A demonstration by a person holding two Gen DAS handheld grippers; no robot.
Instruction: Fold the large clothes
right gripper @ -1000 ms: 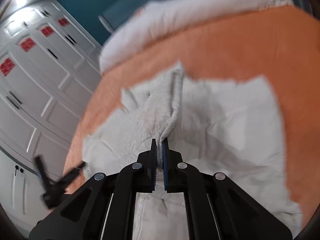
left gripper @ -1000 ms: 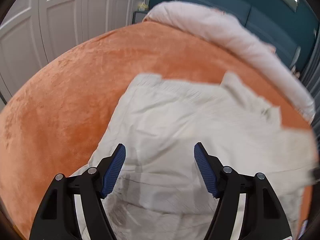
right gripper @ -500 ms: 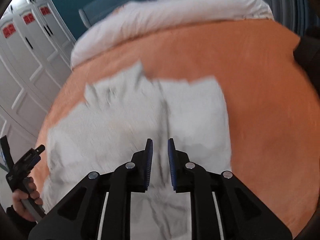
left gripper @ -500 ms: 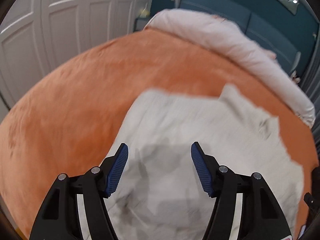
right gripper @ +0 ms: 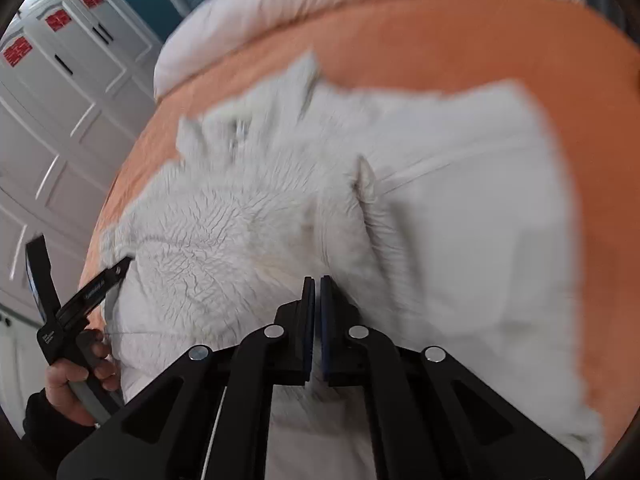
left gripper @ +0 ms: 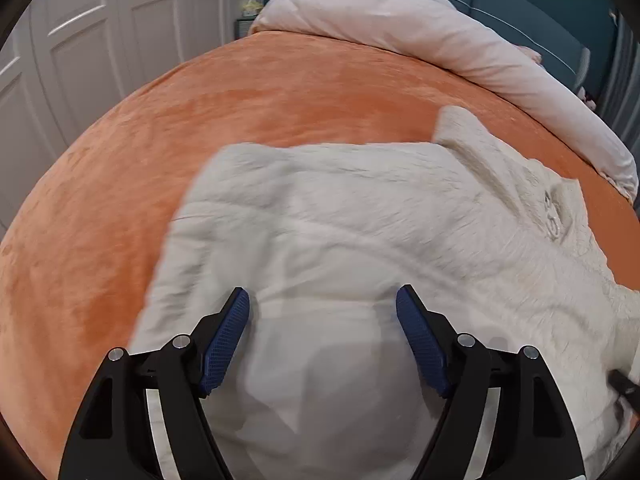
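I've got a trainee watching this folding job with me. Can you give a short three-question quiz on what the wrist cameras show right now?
1. True or false: the white garment lies on the orange blanket.
2. Which gripper has its jaws wide apart? A) left gripper B) right gripper C) both
3. Fill in: the rolled white duvet lies along the blanket's ____ edge.

Key:
1. True.
2. A. The left gripper's jaws have just been opening, with nothing pinched between them, above the garment; the right gripper's have just closed. Whether they pinch fabric cannot be told.
3. Far.
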